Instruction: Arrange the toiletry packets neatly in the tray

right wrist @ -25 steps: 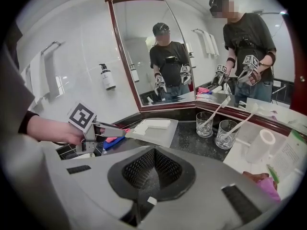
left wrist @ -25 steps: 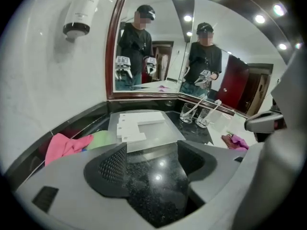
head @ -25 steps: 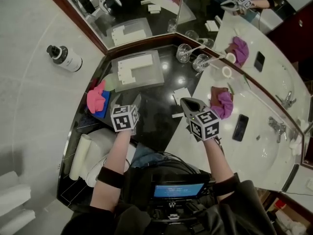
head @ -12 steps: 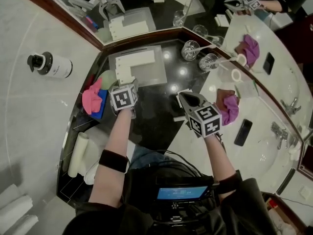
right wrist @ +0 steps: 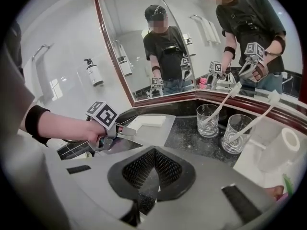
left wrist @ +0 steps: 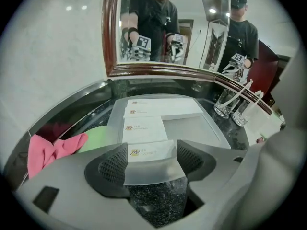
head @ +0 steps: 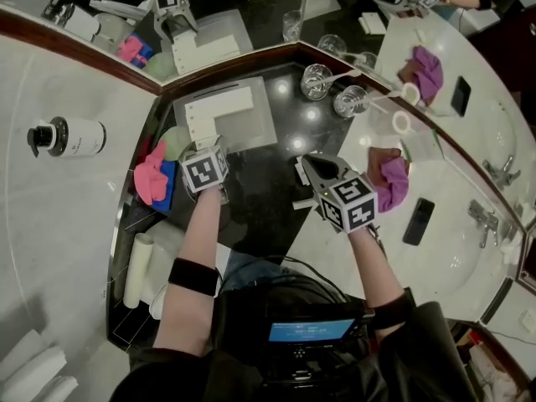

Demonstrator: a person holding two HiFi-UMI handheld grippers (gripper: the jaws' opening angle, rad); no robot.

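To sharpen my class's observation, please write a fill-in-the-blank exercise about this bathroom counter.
The right gripper has its fingers ____, with nothing between them.
On the black counter stand ____ glasses.
The cloth left of the tray is ____.
Missing words: shut, two, pink.

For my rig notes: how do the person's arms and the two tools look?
Left tool and right tool are grey, with dark textured pads; each bears a white cube with black square markers. Forearms are bare, a black band on each; shirt black.
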